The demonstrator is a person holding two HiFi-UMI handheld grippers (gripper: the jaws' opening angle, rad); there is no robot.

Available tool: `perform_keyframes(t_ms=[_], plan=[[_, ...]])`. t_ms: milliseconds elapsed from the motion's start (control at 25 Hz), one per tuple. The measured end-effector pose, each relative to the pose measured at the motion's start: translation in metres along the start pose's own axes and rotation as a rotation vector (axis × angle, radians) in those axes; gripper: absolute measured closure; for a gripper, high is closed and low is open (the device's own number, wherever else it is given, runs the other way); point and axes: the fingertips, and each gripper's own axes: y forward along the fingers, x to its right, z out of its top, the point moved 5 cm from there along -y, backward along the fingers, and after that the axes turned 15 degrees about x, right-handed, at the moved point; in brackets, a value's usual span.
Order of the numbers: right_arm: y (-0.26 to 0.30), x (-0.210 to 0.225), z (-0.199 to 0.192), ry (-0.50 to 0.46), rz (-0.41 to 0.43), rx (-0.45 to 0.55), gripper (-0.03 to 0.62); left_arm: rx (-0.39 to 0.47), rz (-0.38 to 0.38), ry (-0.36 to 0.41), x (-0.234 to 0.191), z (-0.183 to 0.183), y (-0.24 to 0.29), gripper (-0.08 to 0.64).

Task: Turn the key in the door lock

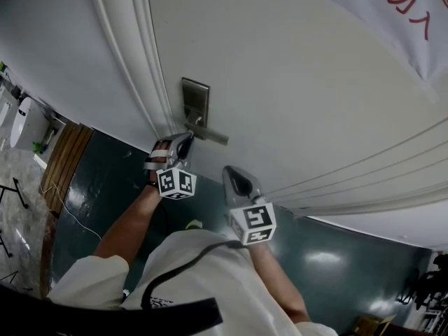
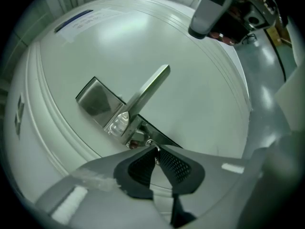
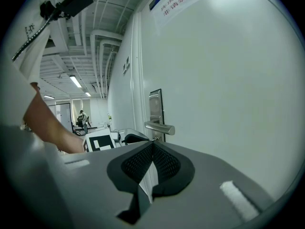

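Observation:
A steel lock plate (image 1: 195, 96) with a lever handle (image 1: 210, 133) sits on the white door (image 1: 294, 82). In the left gripper view the lever (image 2: 152, 87) slants up to the right, and a small metal key (image 2: 155, 155) sticks out of the plate just below it. My left gripper (image 2: 155, 151) is shut on the key, whose bow is pinched between the dark pads. The head view shows this gripper (image 1: 180, 144) right under the handle. My right gripper (image 1: 234, 177) hangs lower right, off the door, shut with nothing in it (image 3: 153, 146).
A raised door moulding (image 1: 133, 54) runs left of the lock. A banner with red letters (image 1: 399, 5) hangs at the door's upper right, and a paper notice (image 2: 81, 19) is stuck above the lock. Dark green floor (image 1: 112, 180) lies below. A person (image 3: 82, 118) stands far down the hall.

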Motion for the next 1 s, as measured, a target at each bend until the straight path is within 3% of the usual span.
perform_keyframes(t_ms=[200, 400, 560, 760, 1000], plan=[[-0.0032, 0.0064, -0.0025, -0.006, 0.004, -0.008, 0.584, -0.008, 0.046, -0.150, -0.0010, -0.0006, 0.0014, 0.528], [-0.0024, 0.0073, -0.0039, -0.004, 0.022, -0.009, 0.584, -0.013, 0.105, -0.389, -0.0028, -0.0040, 0.0014, 0.529], [-0.0018, 0.0063, -0.0048, -0.002, 0.033, -0.018, 0.584, -0.019, 0.139, -0.523, -0.0036, -0.0049, 0.0007, 0.529], [-0.0015, 0.0073, -0.0029, -0.005, 0.038, -0.016, 0.584, -0.022, 0.157, -0.628, -0.0052, -0.0060, 0.0004, 0.528], [-0.0031, 0.0090, -0.0033, -0.005, 0.032, -0.015, 0.584, -0.016, 0.160, -0.684, -0.0076, -0.0059, -0.0002, 0.529]])
